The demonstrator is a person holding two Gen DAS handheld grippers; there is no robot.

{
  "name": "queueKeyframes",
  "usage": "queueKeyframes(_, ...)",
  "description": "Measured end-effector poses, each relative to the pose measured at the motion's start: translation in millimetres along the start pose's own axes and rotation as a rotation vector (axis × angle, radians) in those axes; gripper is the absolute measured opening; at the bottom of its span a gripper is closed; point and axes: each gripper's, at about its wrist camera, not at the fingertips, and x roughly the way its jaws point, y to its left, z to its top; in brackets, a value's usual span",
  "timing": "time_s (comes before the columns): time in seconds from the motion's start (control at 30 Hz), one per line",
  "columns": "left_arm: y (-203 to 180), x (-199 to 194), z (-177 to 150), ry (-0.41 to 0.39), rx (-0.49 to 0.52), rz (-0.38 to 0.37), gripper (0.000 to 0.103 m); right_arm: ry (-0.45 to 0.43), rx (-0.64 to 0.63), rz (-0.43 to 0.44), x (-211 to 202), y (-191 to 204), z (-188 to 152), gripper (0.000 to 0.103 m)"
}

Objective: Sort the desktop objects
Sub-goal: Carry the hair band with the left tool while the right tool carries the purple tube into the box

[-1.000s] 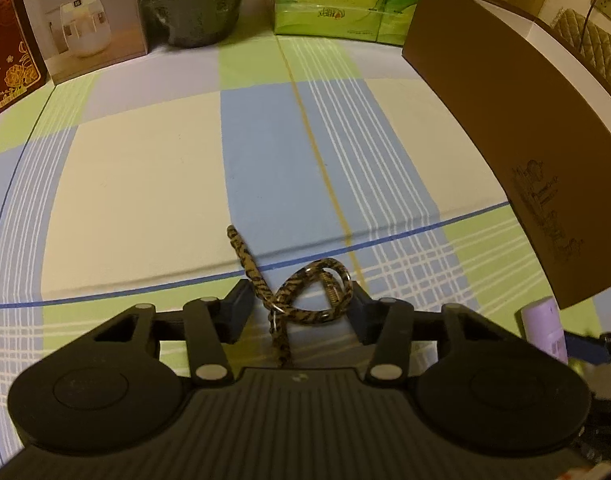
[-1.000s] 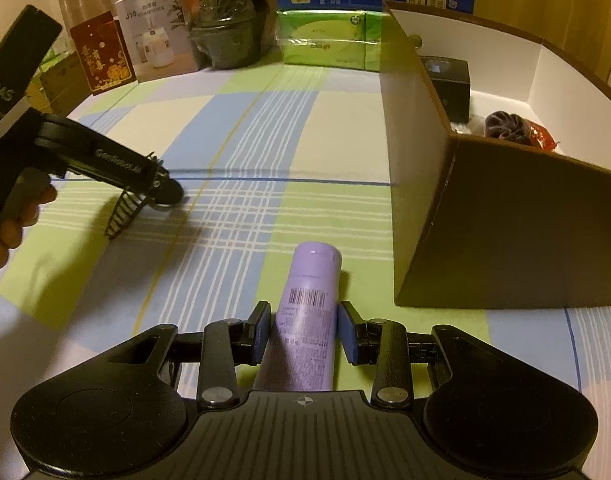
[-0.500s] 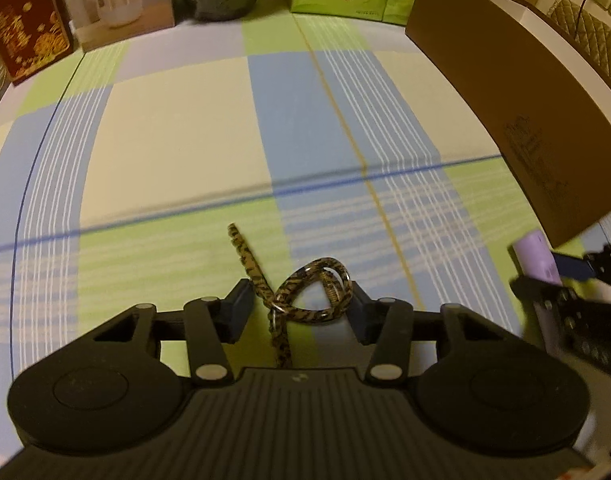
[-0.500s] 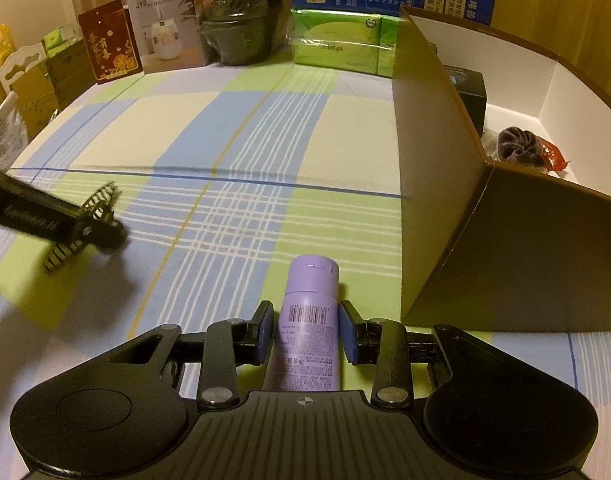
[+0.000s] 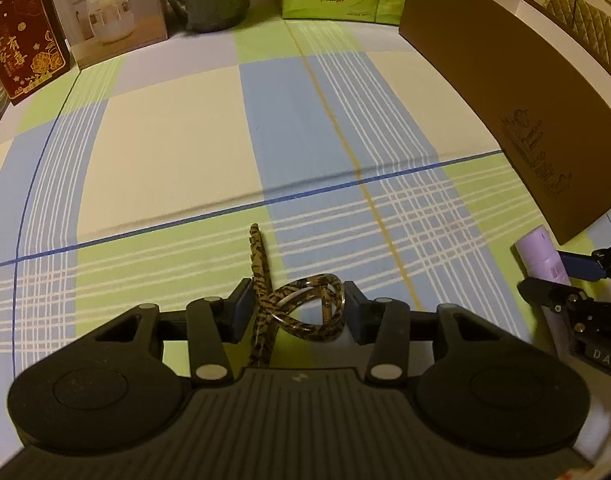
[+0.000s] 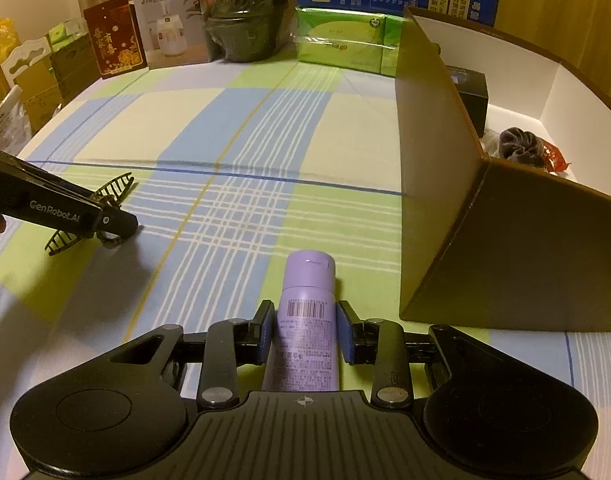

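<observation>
A tortoiseshell hair clip (image 5: 260, 268) sits between the pads of my left gripper (image 5: 297, 304), which is shut on it low over the checked tablecloth. In the right wrist view the same clip (image 6: 117, 188) shows its teeth on both sides of the left gripper (image 6: 117, 224). A purple tube (image 6: 307, 280) lies on the cloth with its cap pointing away. My right gripper (image 6: 305, 328) is closing on it, and both pads touch its sides. The left wrist view shows the tube (image 5: 541, 256) and right gripper (image 5: 561, 280) at the right edge.
An open brown cardboard box (image 6: 437, 184) stands on the right, holding a black box (image 6: 471, 96), a dark scrunchie (image 6: 519, 146) and a red packet (image 6: 553, 158). Along the back stand green tissue packs (image 6: 345, 44), a dark pot (image 6: 245, 36), a humidifier carton (image 6: 169, 28) and a red box (image 6: 115, 42).
My left gripper, still holding the clip, has shifted down and to the left in the right wrist view. The right gripper's pads have drawn in onto the tube, which has not moved.
</observation>
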Motion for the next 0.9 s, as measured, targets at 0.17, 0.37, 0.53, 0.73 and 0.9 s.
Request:
queueKeyframes(0.17,-5.8,-6.8,-8.2,0.010,0.013,-0.025,0.039,0.011,0.007,0.018,-5.9,-0.7,-4.4,0.030)
queueKeyframes(0.37,-13.2,-23.9,-22.3,0.012,0.037,-0.059,0.038,0.021,0.045,0.063,-17.6,-5.4,-13.6,0.030)
queueKeyframes(0.53,-15.9,-43.2,-28.6,-0.007,0.031,-0.073,0.038,0.016,0.058,0.089,-30.2,-7.8,-21.6,0.030)
queueKeyframes(0.73,-24.8,-62.1,-31.6,-0.039,0.028,-0.079,0.038,-0.020,0.055,0.104,-43.2,-11.4,-20.4,0.030)
queueKeyframes(0.9,-33.3,-75.1,-33.2,-0.061,0.031,-0.084,0.038,-0.052,0.051,0.115,-54.2,-15.6,-16.6,0.029)
